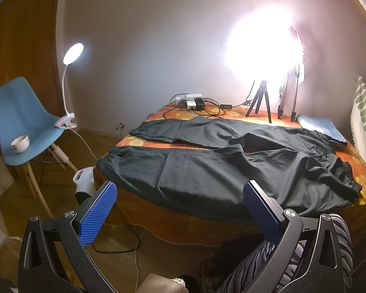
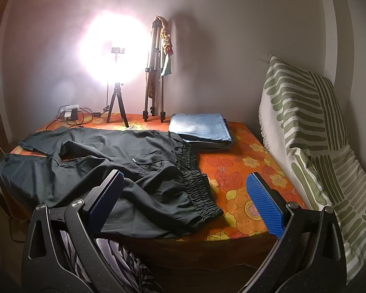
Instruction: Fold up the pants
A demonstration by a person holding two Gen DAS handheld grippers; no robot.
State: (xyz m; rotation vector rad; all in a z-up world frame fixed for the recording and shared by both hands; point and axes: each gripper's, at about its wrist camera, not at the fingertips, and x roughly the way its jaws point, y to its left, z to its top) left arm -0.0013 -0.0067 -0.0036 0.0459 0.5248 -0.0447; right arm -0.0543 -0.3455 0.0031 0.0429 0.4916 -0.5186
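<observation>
The dark grey-green jogger pants (image 1: pixel 207 171) of thin woven cloth lie spread open on the orange flower-print bedspread (image 2: pixel 244 171), legs apart and running away from the gathered elastic waistband (image 2: pixel 197 188), which sits at the end nearest the folded pale-blue denim jeans (image 2: pixel 200 128). That flat, splayed lay-out looks chosen so each leg can be reached and laid over the other; no fold is made yet. Some cloth bunches where the legs meet, and glare from the bright ring light on a small black tripod (image 2: pixel 114 48) beyond the jeans makes it hard to tell how smooth the far leg is.

The left gripper (image 1: pixel 180 207) hovers off the near bed edge, toward the cuffs and well away from the jeans, fingers spread wide and grasping nothing. The right gripper (image 2: pixel 185 193) hangs likewise released, framing the waistband, likely lined up to take that end first.
</observation>
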